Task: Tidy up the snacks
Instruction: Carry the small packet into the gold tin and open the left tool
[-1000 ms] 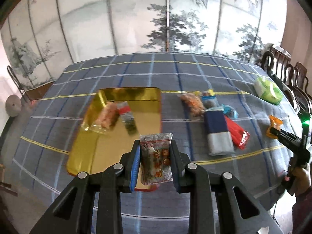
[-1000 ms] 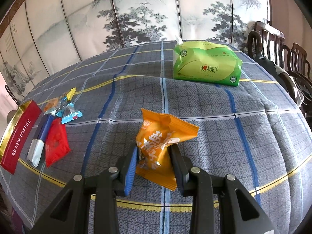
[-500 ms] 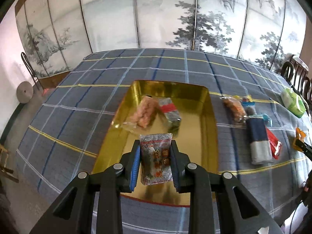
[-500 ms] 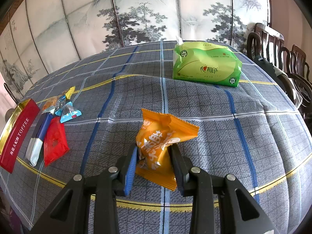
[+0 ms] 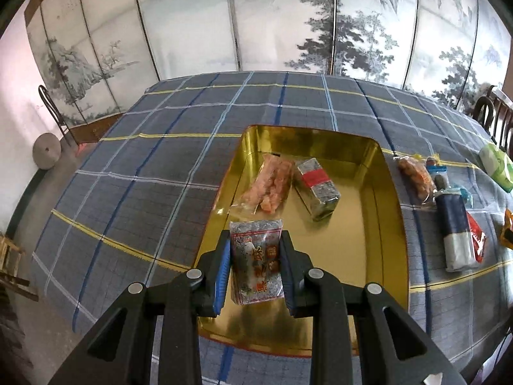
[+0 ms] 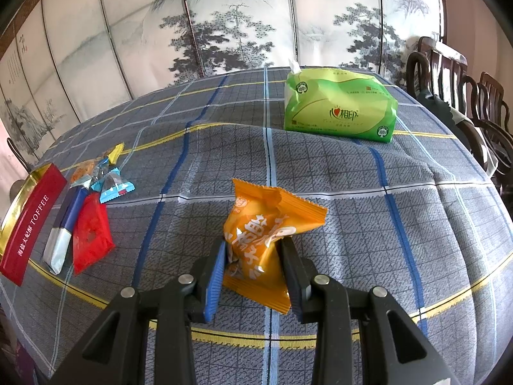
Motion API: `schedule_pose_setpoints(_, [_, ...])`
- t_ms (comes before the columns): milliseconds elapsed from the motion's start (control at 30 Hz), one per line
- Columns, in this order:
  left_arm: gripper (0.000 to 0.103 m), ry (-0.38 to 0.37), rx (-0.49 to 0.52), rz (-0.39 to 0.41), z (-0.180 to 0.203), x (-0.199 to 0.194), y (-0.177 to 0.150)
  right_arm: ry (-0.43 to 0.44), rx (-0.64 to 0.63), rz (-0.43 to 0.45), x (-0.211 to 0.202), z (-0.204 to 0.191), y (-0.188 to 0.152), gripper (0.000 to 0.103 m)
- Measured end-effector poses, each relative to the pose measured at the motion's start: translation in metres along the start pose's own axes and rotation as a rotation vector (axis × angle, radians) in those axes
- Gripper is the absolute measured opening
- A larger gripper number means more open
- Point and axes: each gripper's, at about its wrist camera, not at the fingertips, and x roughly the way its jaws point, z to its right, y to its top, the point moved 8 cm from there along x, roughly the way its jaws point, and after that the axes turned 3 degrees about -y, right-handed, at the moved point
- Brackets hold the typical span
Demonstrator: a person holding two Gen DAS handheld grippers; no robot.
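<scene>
My left gripper (image 5: 255,240) is shut on a clear snack packet with red print (image 5: 256,261) and holds it above the near left part of a gold tin (image 5: 368,231). In the tin lie a pink snack bag (image 5: 271,184) and a silver packet with a red band (image 5: 317,186). My right gripper (image 6: 255,247) is shut on an orange snack bag (image 6: 261,240), low over the plaid tablecloth. Loose snacks lie to the left: a red packet (image 6: 91,232), a blue and white bar (image 6: 65,227) and small candies (image 6: 105,176).
A green tissue pack (image 6: 340,106) sits at the far right of the table. The tin's red side reads TOFFEE (image 6: 30,221). Dark wooden chairs (image 6: 465,96) stand to the right. A painted folding screen (image 5: 256,16) stands behind the table.
My left gripper has carried the clear packet leftward and forward, from over the tin's near right corner to above its inside. My right gripper and the orange bag have hardly moved.
</scene>
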Motion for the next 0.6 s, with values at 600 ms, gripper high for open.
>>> schedule_pose_setpoints(600, [0.025, 0.006, 0.043, -0.035, -0.005, 0.033, 0.004, -0.023, -0.013, 0.000, -0.001, -0.001, -0.001, 0.035])
